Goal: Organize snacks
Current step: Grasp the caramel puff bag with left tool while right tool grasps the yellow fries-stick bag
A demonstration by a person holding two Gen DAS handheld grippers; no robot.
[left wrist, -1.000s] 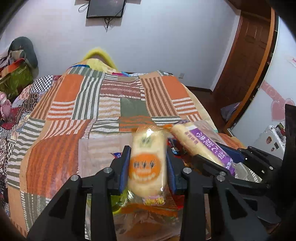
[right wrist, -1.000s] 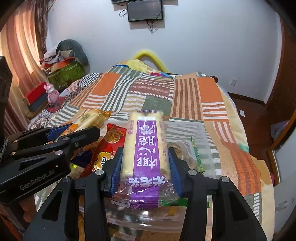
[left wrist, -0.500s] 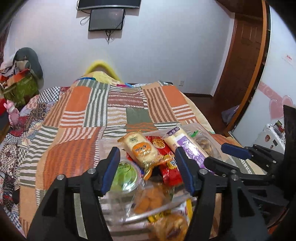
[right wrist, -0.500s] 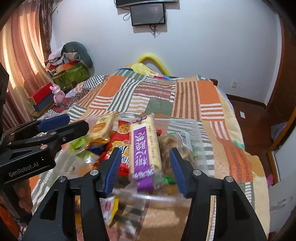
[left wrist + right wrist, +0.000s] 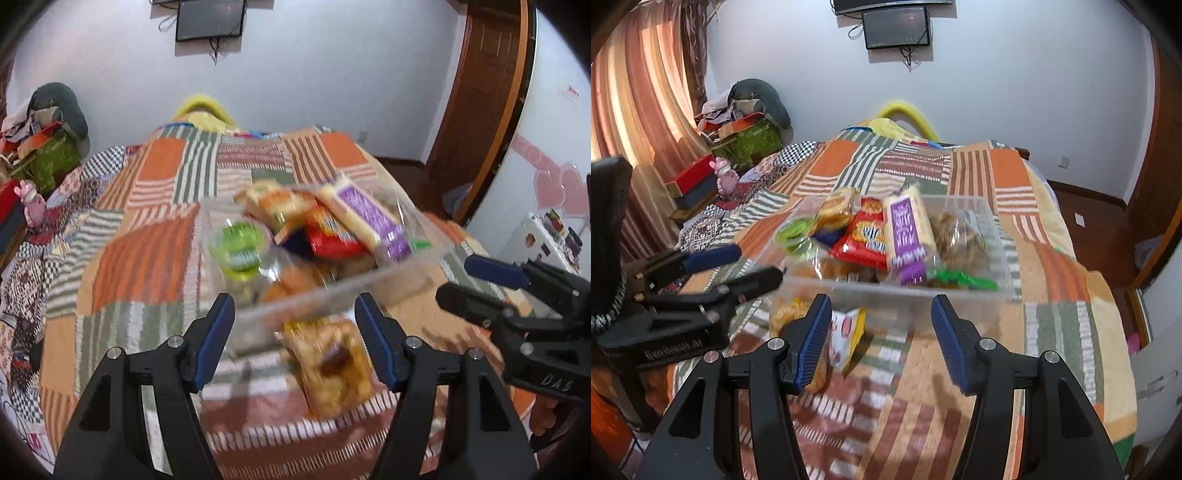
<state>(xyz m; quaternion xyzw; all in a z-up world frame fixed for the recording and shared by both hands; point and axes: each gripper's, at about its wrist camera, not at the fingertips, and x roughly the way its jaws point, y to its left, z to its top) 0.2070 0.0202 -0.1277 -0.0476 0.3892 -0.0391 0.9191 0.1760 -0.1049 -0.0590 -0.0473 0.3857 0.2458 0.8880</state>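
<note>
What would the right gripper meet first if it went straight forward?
Probably the near wall of the clear bin, which lies straight ahead of the open right gripper. Depth is unclear.

Clear glossy plastic bin (image 5: 897,291), shiny foil snack wrappers (image 5: 866,236), woven cloth quilt (image 5: 1063,280).

my right gripper (image 5: 881,338) hangs with its blue-padded fingers (image 5: 812,338) spread wide and empty, just short of the clear plastic box (image 5: 964,306) on the patchwork bed (image 5: 1067,273). in the box i see a purple-labelled pack (image 5: 907,229) leaning on a red bag (image 5: 864,236), a green cup (image 5: 794,232) and some cookies (image 5: 960,240). a yellow packet (image 5: 847,330) lies on the bed beside the box. my left gripper (image 5: 733,264) sits at the left, fingers apart.
</note>
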